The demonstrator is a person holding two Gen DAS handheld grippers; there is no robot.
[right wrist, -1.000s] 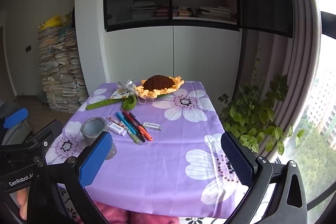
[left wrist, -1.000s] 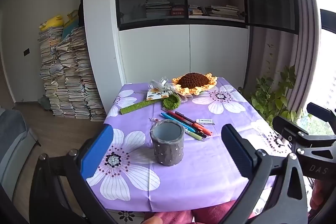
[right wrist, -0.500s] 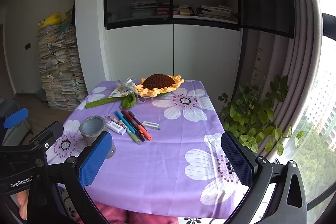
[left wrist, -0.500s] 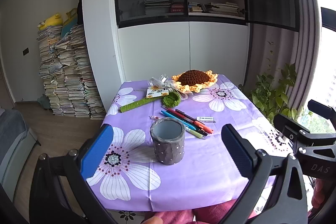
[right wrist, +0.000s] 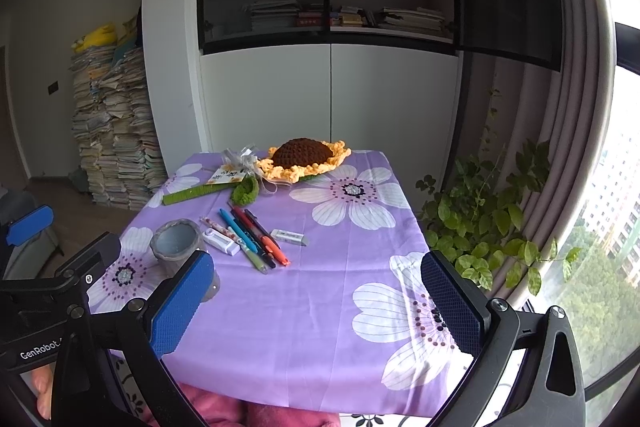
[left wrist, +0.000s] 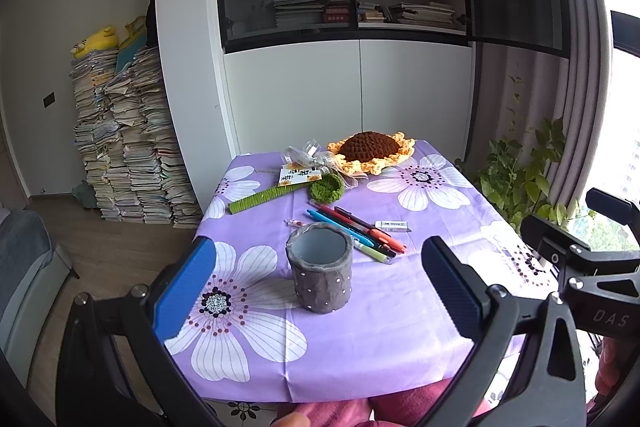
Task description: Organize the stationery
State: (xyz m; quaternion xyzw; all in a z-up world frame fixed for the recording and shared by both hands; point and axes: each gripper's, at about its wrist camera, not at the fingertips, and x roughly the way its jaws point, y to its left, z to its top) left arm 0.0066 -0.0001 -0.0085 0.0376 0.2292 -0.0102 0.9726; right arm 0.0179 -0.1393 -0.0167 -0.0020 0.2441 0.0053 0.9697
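A small bench draped in a purple cloth printed with large white flowers (left wrist: pixel 400 327) carries the stationery. Near its front left part stands a grey, dimpled cylindrical pen pot (left wrist: pixel 320 277), upright and with nothing visible inside. Just behind it and to its right lies a loose bunch of pens (right wrist: pixel 252 237) side by side: blue, red, black, orange and a pale green one, all slanting toward the front right. A white correction-tape dispenser (right wrist: pixel 220 241) lies between the pot and the pens, and a small white eraser in a paper sleeve (right wrist: pixel 289 236) lies just right of the bunch. Further back sit a green crocheted stem (left wrist: pixel 264 195) and a brown-and-yellow crocheted sunflower (left wrist: pixel 370 149).

The left gripper (left wrist: pixel 320 291) hovers at the near edge, jaws spread wide and holding nothing, with the pot framed between them. The right gripper (right wrist: pixel 320 303) hangs over the front right part, jaws likewise wide apart and empty.
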